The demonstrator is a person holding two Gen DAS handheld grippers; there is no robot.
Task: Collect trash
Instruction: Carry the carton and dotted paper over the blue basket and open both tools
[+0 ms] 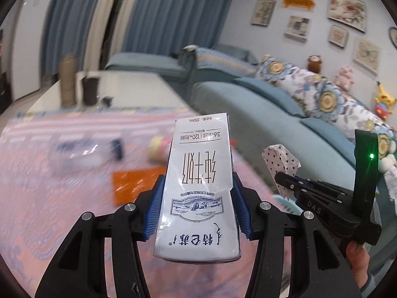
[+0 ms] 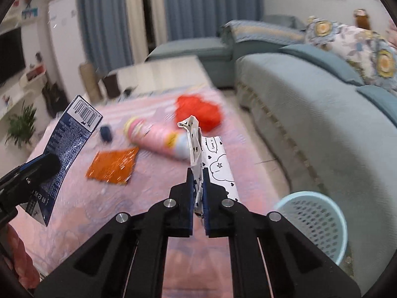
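My left gripper is shut on a white and blue milk carton, held above the pink tablecloth; the carton and that gripper also show at the left of the right wrist view. My right gripper is shut on a crumpled white paper with black hearts, lifted off the table; the same paper shows in the left wrist view at the right gripper's tip. On the cloth lie an orange foil wrapper, a pink tube can, a red bag and a clear plastic bottle.
A light blue mesh waste basket stands on the floor at the table's right, beside the blue sofa. More patterned paper lies at the table's right edge. A small dark cap sits on the cloth. A white coffee table is behind.
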